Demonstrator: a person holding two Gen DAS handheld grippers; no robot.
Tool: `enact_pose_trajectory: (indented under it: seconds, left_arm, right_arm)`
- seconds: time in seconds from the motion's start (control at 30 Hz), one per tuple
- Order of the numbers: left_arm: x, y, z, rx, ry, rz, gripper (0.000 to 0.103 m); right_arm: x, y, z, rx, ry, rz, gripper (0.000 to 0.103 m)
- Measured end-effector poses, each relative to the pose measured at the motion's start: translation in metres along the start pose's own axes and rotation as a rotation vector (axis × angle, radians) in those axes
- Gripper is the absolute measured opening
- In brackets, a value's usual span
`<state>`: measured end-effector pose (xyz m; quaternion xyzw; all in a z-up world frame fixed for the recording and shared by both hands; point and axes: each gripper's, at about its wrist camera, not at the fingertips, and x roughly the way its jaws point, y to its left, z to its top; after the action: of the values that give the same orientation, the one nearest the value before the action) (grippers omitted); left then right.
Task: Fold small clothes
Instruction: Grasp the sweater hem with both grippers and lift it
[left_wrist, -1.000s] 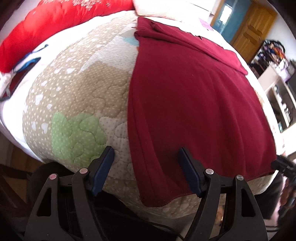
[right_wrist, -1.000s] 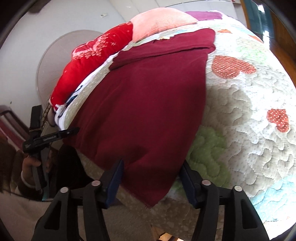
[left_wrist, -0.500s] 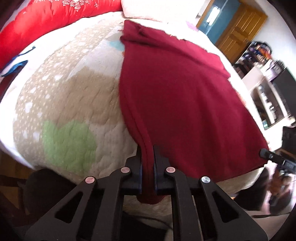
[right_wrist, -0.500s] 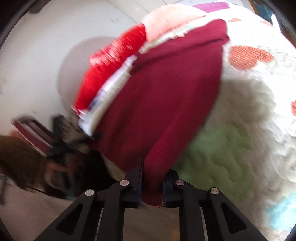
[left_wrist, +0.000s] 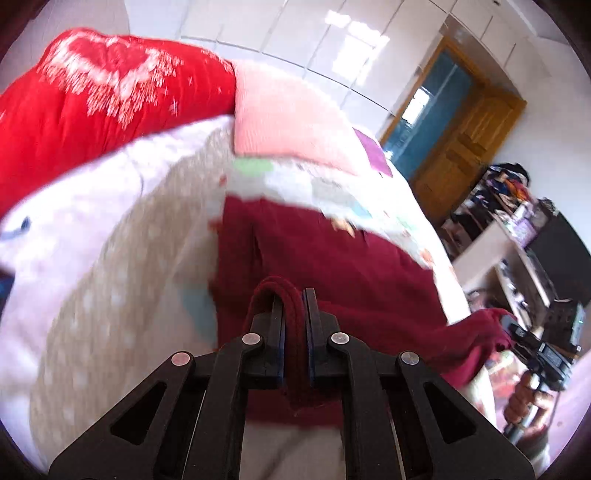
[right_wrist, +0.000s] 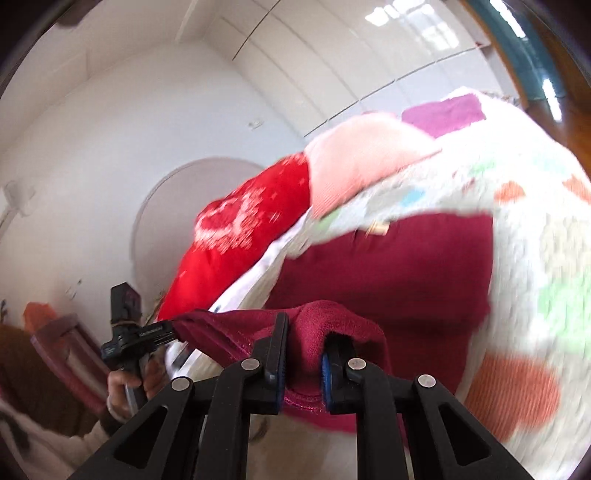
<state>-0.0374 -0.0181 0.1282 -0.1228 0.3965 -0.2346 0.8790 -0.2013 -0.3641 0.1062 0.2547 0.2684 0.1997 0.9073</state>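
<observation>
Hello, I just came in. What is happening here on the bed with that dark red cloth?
A person is folding a dark red garment on a quilted bedspread. Each hand holds a pair of tongs. The left tongs are shut on one corner of the hem, and the right tongs are shut on the other corner. Both corners are lifted off the bed, and the rest of the garment lies on it. A red duvet and a pink pillow lie beyond.

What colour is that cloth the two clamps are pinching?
The garment is dark red, a plain maroon with no pattern. It shows best in the right wrist view.
</observation>
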Motion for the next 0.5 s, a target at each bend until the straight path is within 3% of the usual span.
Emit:
enact_pose_trajectory:
  seconds: [0.27,0.37,0.43,0.47,0.5]
  left_arm:
    - [0.091,0.0,0.061,-0.019,0.012,0.086,0.006]
    - [0.127,0.012,0.072,-0.079,0.041,0.085,0.007]
    - [0.143,0.019,0.079,-0.1,0.061,0.064,0.013]
    - [0.151,0.022,0.082,-0.093,0.092,0.06,0.015]
    - [0.155,0.022,0.083,-0.086,0.115,0.06,0.018]
  right_arm:
    - [0.053,-0.061,0.066,0.08,-0.024,-0.122,0.013]
    - [0.083,-0.086,0.085,0.111,-0.034,-0.179,0.013]
    - [0.1,-0.108,0.092,0.166,-0.023,-0.238,0.014]
    - [0.109,-0.119,0.095,0.195,-0.016,-0.248,0.016]
    - [0.113,-0.124,0.099,0.206,-0.01,-0.245,0.029]
